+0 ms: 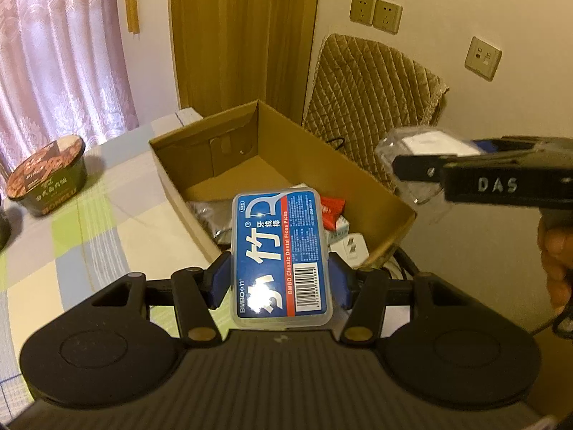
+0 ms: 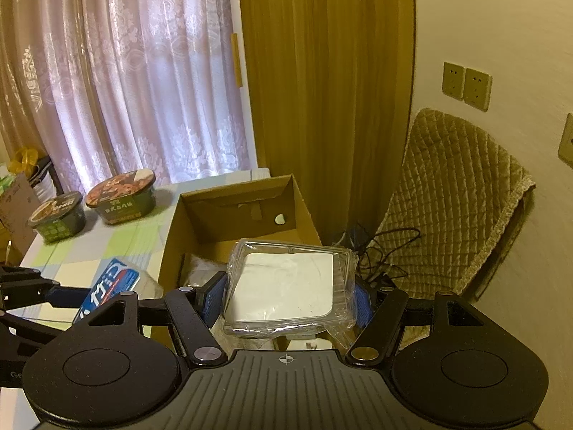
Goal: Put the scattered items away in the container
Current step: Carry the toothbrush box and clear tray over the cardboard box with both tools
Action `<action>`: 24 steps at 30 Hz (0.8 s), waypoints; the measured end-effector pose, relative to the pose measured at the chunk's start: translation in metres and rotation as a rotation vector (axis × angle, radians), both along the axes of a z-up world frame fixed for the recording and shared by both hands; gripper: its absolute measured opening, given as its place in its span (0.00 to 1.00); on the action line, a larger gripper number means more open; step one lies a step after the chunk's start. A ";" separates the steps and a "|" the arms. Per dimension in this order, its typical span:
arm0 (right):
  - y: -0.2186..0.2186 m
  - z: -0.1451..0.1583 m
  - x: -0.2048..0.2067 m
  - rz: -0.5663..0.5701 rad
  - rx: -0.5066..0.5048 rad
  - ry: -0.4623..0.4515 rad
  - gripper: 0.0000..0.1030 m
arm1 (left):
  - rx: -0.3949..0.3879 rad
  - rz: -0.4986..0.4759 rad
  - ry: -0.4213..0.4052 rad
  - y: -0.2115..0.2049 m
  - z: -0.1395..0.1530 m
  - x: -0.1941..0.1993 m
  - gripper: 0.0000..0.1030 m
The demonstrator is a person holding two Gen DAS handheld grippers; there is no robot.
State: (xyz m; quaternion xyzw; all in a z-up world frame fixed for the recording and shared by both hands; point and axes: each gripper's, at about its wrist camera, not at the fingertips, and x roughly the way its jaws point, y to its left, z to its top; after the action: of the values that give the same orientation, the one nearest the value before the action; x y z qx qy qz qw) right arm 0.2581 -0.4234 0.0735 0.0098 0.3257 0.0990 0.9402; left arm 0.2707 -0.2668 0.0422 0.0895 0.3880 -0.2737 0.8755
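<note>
Your left gripper (image 1: 279, 279) clamps the blue rectangular plastic floss-pick box (image 1: 281, 251), long axis pointing ahead over the open brown cardboard box (image 1: 258, 136), while your right gripper (image 2: 290, 297) grasps a clear plastic-wrapped white packet (image 2: 290, 286).

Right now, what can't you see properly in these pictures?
- Cardboard box contents: left wrist view, the floss pick box covers most of them.
- Box floor: right wrist view, the clear plastic packet hides it.
- What the packet contains: only a white slab shows.
- Noodle bowl lettering: too small and blurred.
</note>
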 end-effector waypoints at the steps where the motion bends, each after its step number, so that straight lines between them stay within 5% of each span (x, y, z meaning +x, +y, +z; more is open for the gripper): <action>1: 0.000 -0.001 0.003 0.002 0.001 0.003 0.69 | -0.003 -0.002 0.000 -0.002 0.000 0.003 0.50; 24: -0.007 -0.026 0.037 0.010 0.033 0.047 0.69 | -0.017 -0.001 0.064 -0.033 -0.036 0.037 0.50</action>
State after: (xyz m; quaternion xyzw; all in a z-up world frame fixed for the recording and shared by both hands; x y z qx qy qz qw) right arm 0.2951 -0.4301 0.0476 0.0263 0.3463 0.1089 0.9314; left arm 0.3073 -0.2993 0.0057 0.0732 0.4136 -0.2803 0.8631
